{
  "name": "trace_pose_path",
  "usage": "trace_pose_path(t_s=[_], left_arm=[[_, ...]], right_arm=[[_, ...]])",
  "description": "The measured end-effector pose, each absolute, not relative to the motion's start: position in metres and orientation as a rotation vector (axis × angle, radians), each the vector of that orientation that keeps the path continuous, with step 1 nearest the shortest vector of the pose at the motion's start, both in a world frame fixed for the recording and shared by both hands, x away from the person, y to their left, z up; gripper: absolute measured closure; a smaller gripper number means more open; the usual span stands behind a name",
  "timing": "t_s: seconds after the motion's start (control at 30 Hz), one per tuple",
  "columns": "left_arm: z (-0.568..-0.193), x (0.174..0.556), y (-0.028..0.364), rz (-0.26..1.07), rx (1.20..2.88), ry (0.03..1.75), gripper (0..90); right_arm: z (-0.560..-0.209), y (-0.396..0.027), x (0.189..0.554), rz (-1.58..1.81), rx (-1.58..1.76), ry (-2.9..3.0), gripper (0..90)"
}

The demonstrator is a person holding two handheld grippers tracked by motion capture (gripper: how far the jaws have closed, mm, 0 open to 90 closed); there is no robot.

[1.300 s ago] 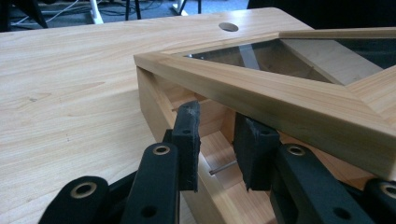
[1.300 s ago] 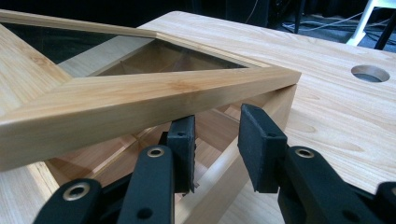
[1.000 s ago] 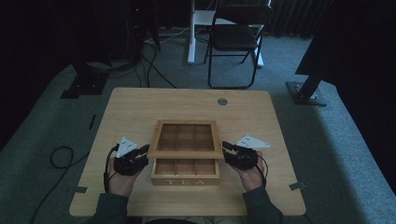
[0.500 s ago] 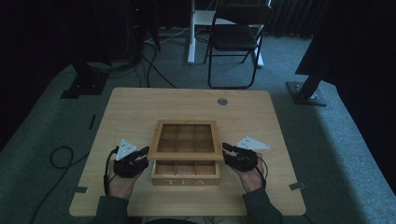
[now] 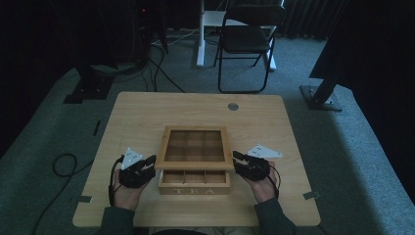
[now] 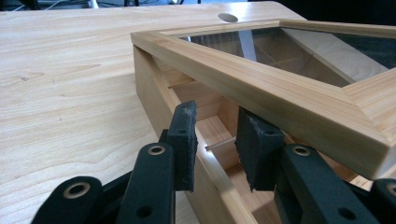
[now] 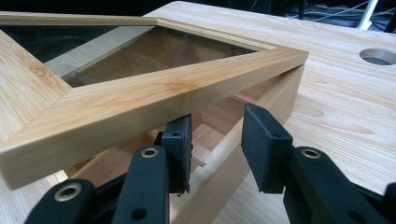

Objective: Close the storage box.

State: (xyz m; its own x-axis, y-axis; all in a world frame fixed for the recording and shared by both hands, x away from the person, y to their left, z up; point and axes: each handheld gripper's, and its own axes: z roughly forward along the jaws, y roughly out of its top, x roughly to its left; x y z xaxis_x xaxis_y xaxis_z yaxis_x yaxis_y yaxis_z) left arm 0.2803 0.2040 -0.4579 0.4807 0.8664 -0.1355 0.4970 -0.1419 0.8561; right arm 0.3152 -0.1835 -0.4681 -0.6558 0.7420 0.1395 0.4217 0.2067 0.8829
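Tea box (image 5: 194, 181): a wooden box marked TEA on its front, between the two grippers at the near middle of the table (image 5: 147, 112); inner dividers form compartments.
Lid (image 5: 195, 147): a wooden frame with a glass pane, raised above the box and tilted; its near edge hangs just above both grippers' jaws.
Left gripper (image 6: 215, 140): jaws partly open, straddling the box's left side wall, one pad outside the wall and one inside; no pad visibly presses the wood.
Right gripper (image 7: 217, 149): jaws partly open, astride the box's right side wall just under the lid frame; whether it grips the wall I cannot tell.
Hands: the left hand (image 5: 128, 188) and right hand (image 5: 259, 183) hold the grippers either side of the box.
Table hole (image 5: 233, 106): round, beyond the box, well apart from both grippers.
Folding chair (image 5: 244, 44): on the floor past the far edge.
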Motion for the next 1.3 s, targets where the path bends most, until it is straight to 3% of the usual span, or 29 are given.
trace_pose_path(t_s=[1.3], left_arm=[[-0.468, 0.276, 0.209, 0.464, 1.788, 1.188, 65.9]], right_arm=[[-0.477, -0.183, 0.313, 1.394, 1.119, 2.199, 61.5]])
